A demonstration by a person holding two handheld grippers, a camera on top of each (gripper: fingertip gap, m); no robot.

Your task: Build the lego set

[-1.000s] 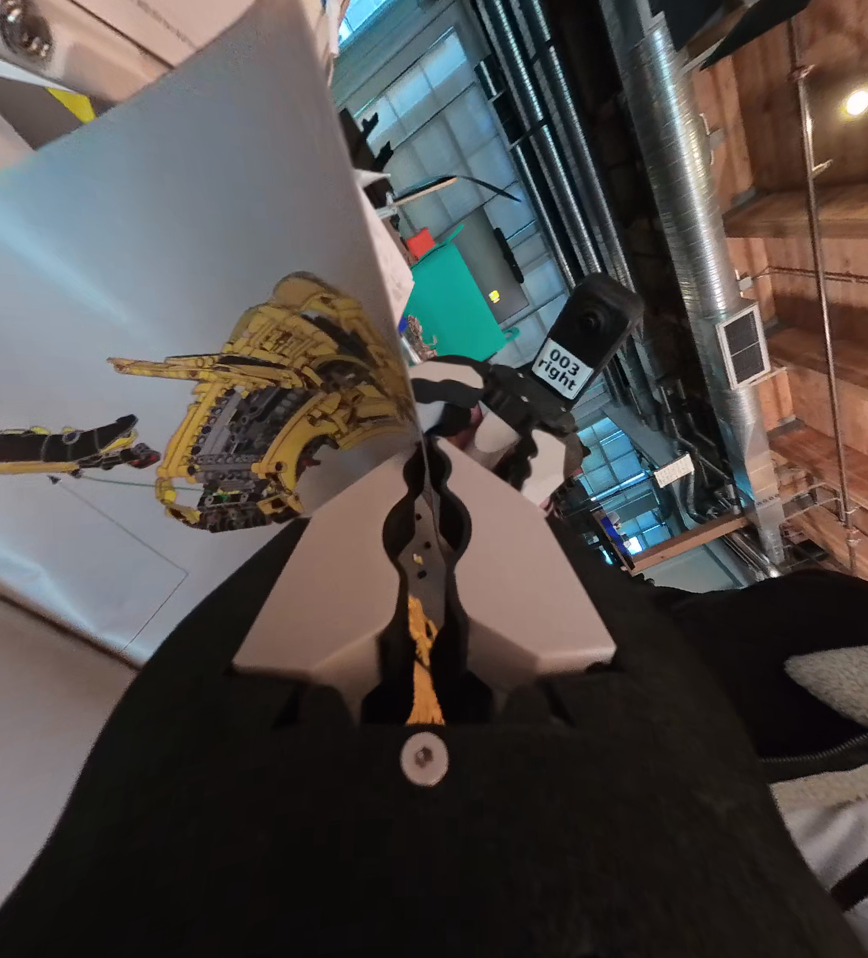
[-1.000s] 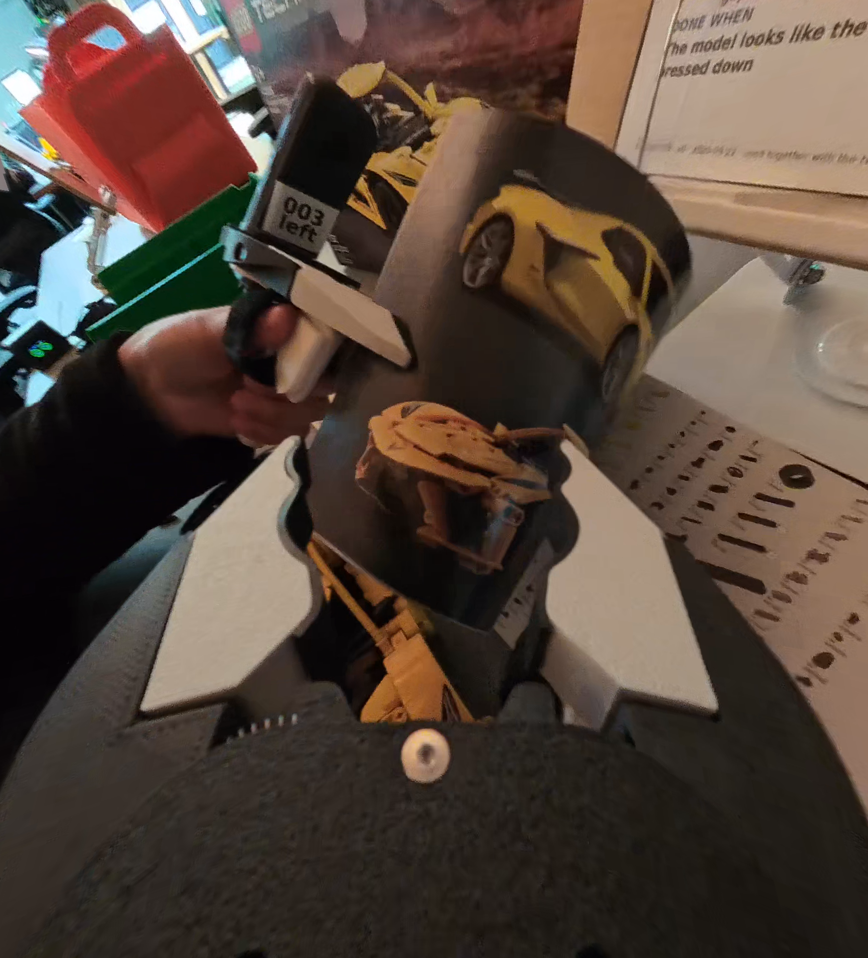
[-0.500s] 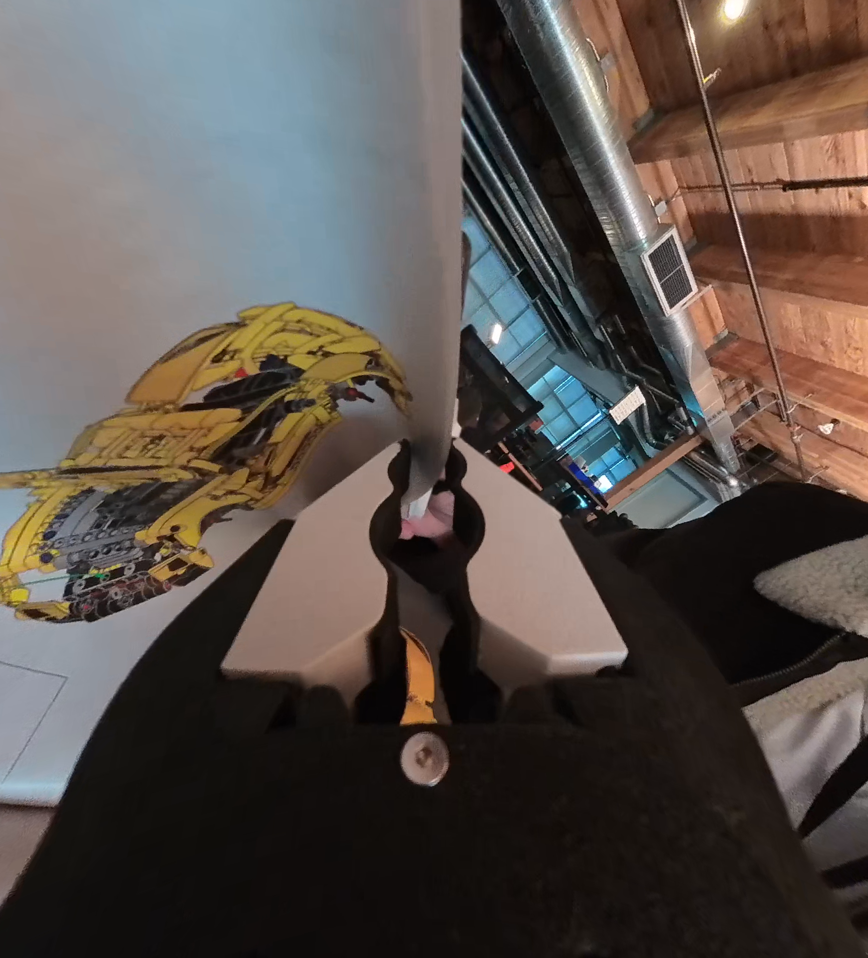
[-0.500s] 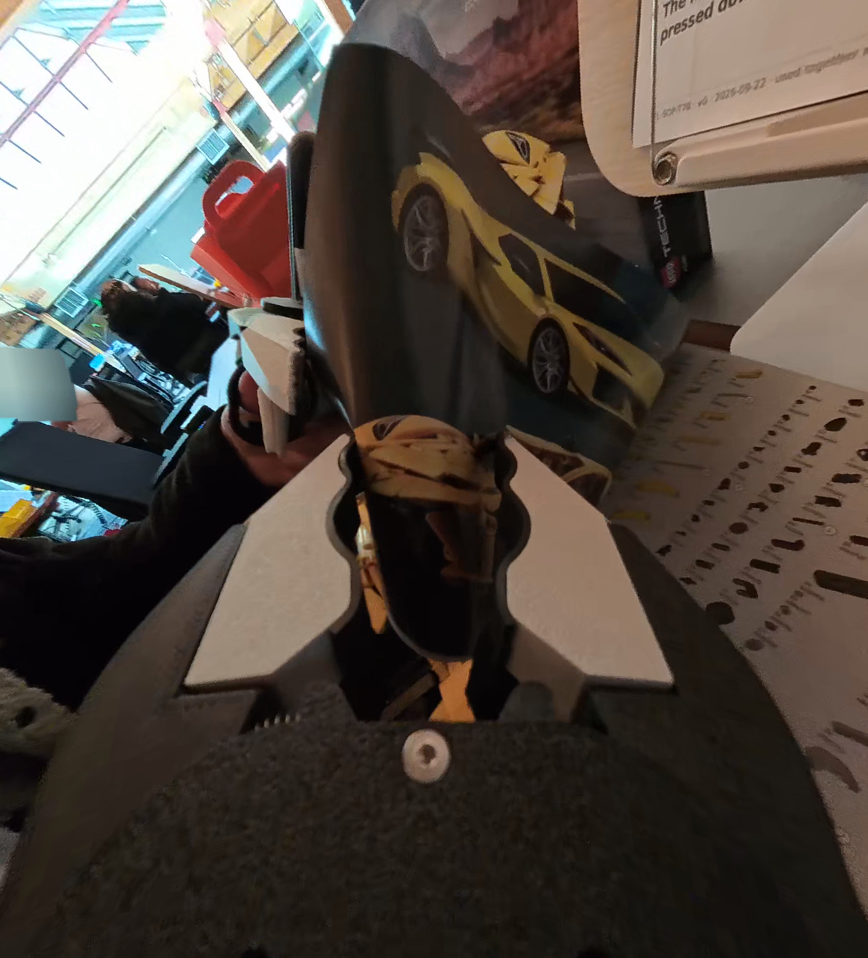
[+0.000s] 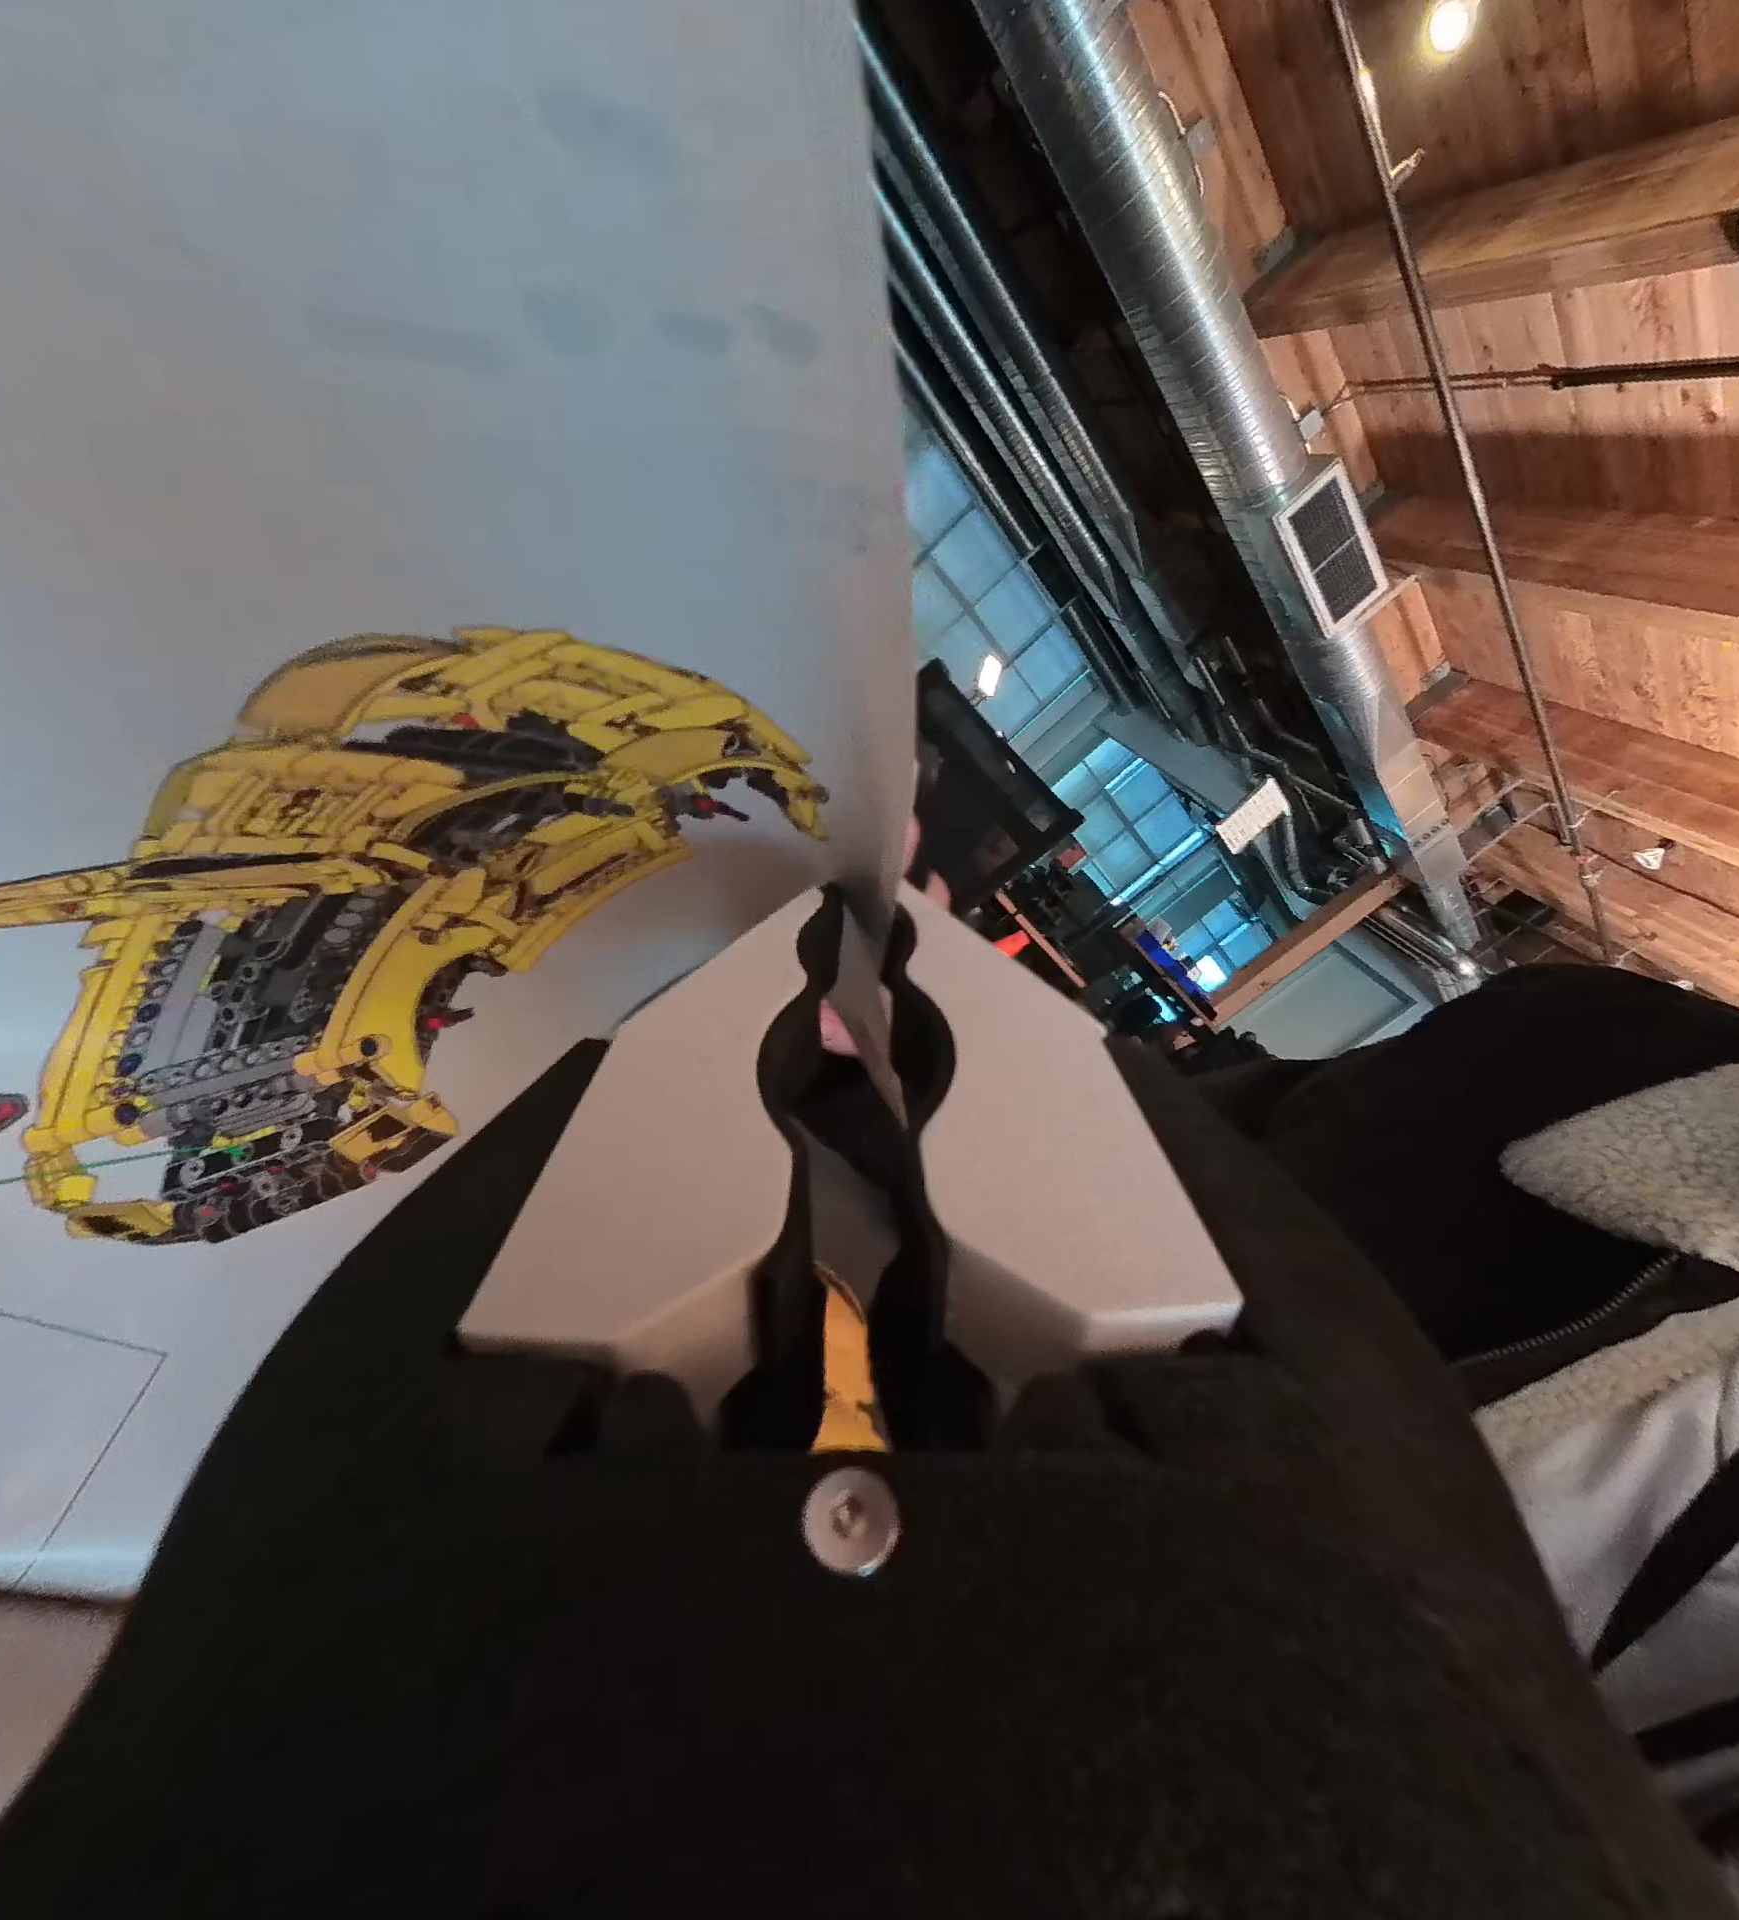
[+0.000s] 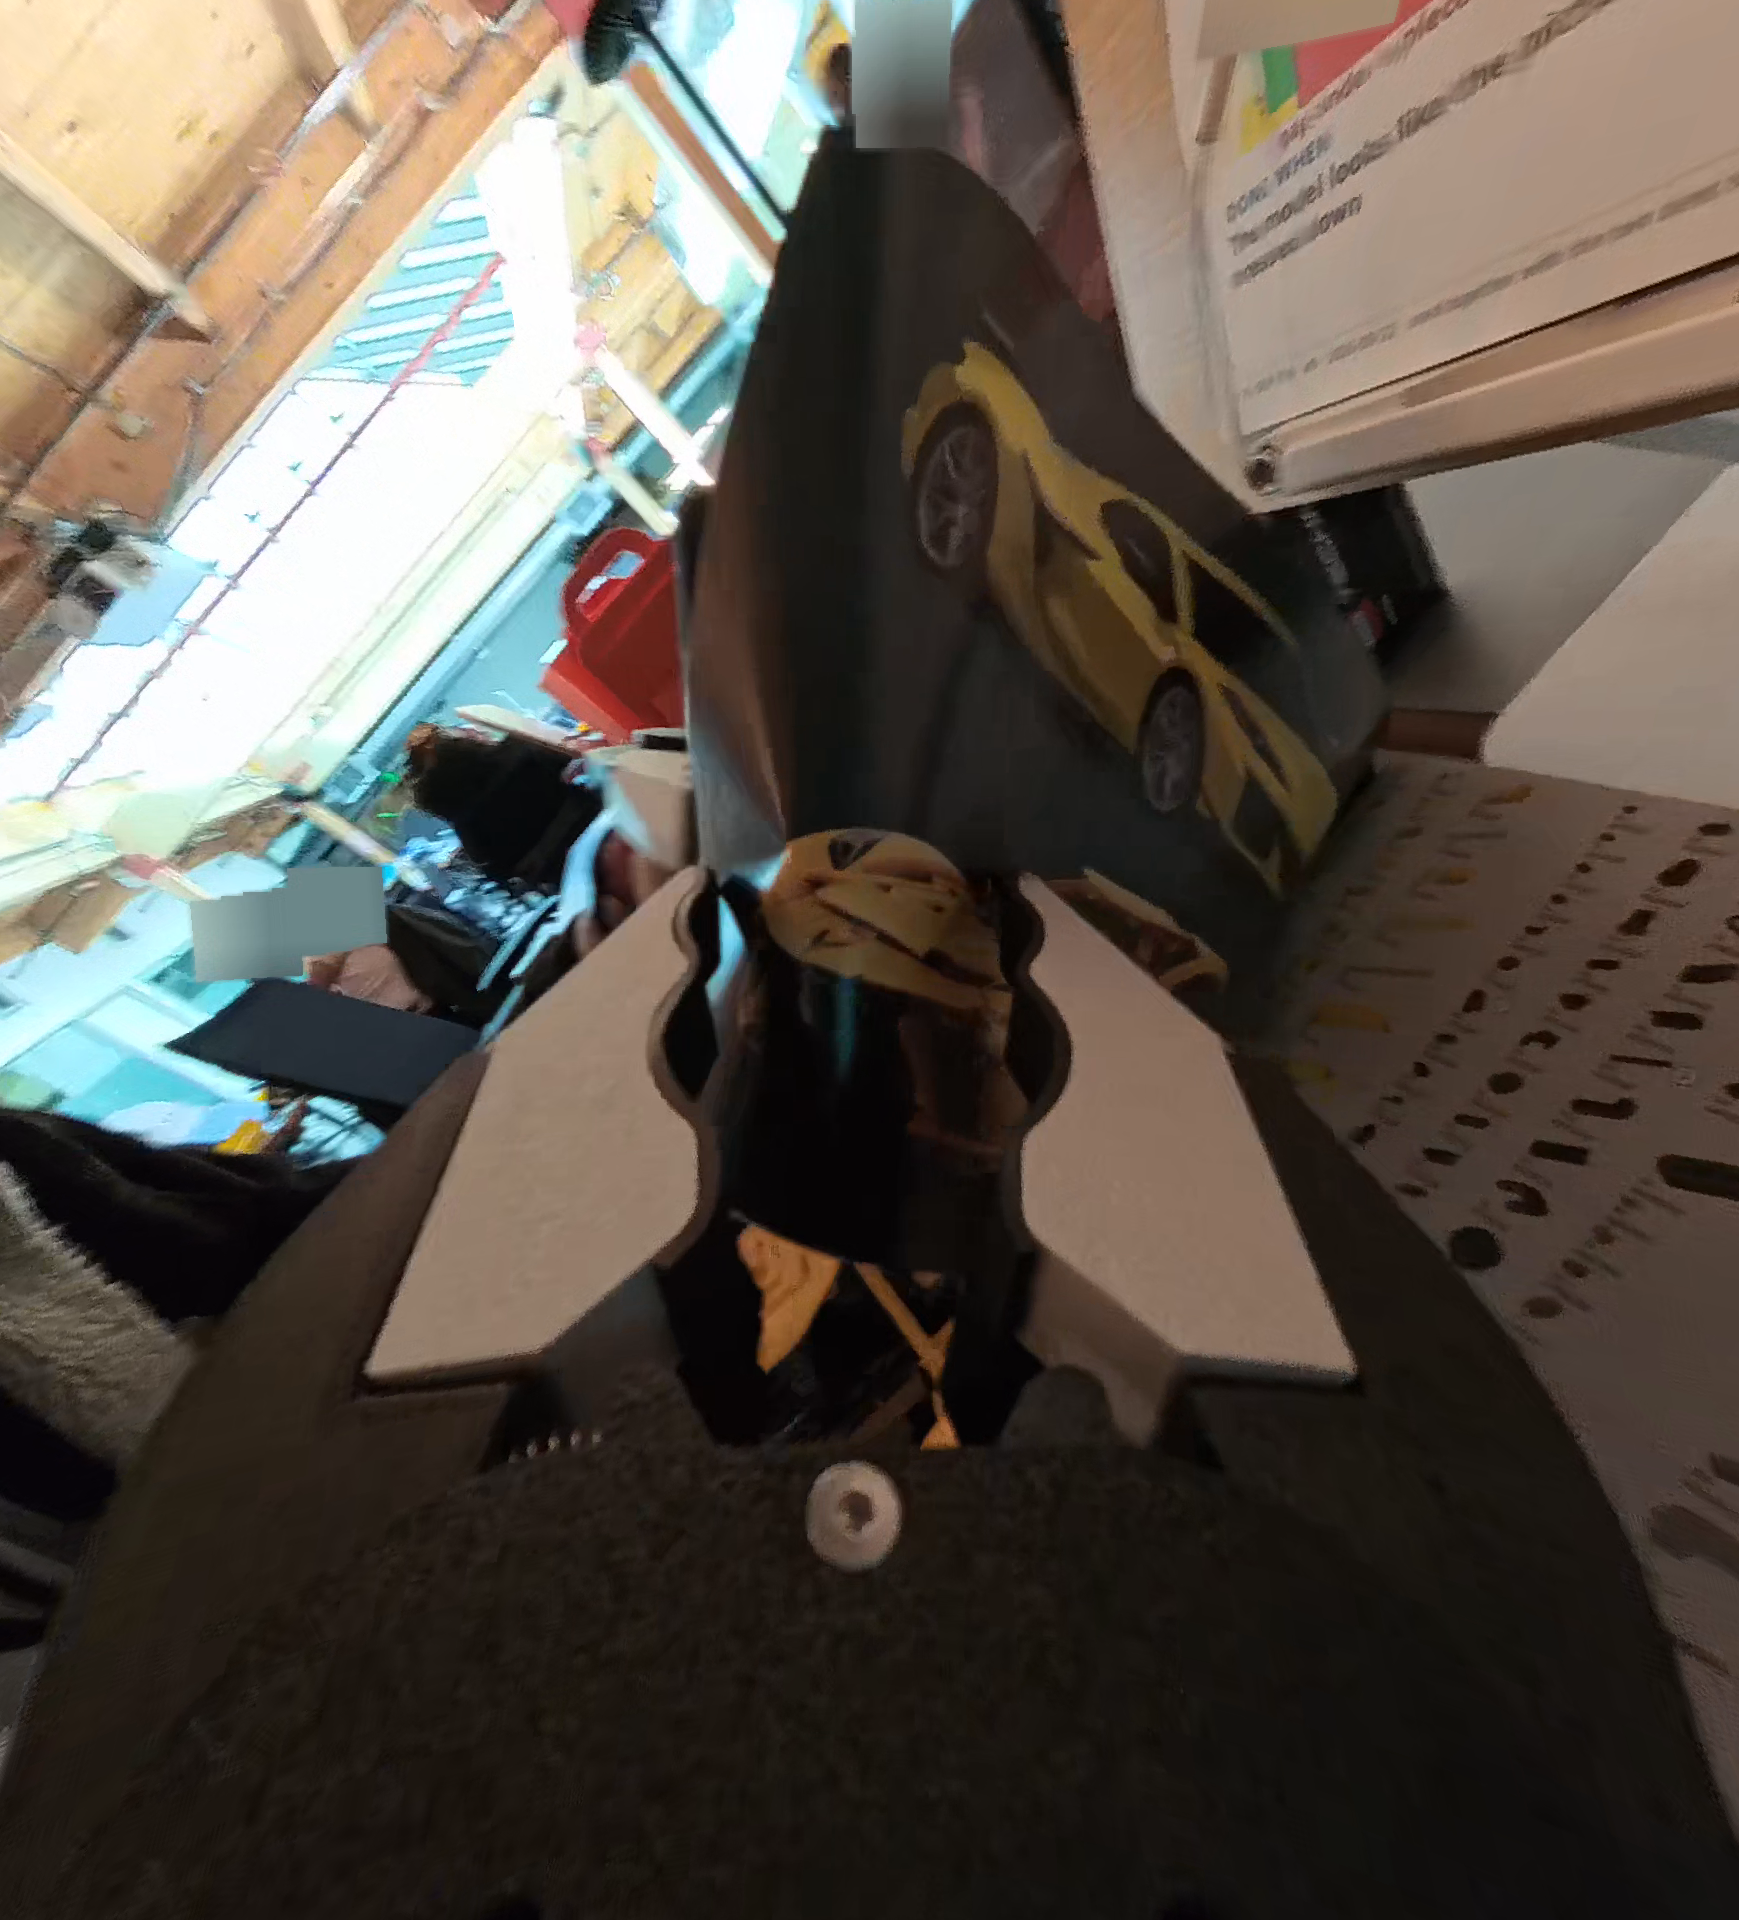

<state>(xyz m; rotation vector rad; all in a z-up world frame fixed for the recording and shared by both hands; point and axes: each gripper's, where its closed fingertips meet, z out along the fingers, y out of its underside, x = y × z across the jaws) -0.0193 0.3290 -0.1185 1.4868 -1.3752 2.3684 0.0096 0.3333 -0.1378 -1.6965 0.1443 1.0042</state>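
The Lego instruction booklet is held up in the air between both grippers. In the left wrist view a pale open page (image 5: 377,416) with a printed yellow model (image 5: 377,894) fills the left side. My left gripper (image 5: 860,920) is shut on that page's edge. In the right wrist view the booklet's dark cover (image 6: 844,520), printed with a yellow car (image 6: 1104,623), curls up out of my right gripper (image 6: 860,883), which is shut on its lower part. The left gripper's white finger (image 6: 641,795) shows just behind the cover. No loose Lego pieces are in view.
A parts-list page (image 6: 1571,1039) lies flat at the right. A white sign board (image 6: 1467,208) and a dark Lego box (image 6: 1364,582) stand behind it. A red bin (image 6: 616,623) sits farther back. A person's fleece-lined jacket (image 5: 1623,1195) is close on the right. Left tips to right tips: about 4 cm.
Both grippers have tilted upward with the booklet, so ceiling and windows now show. The right gripper's jaws have narrowed on the curled cover. The left gripper keeps its hold on the page.
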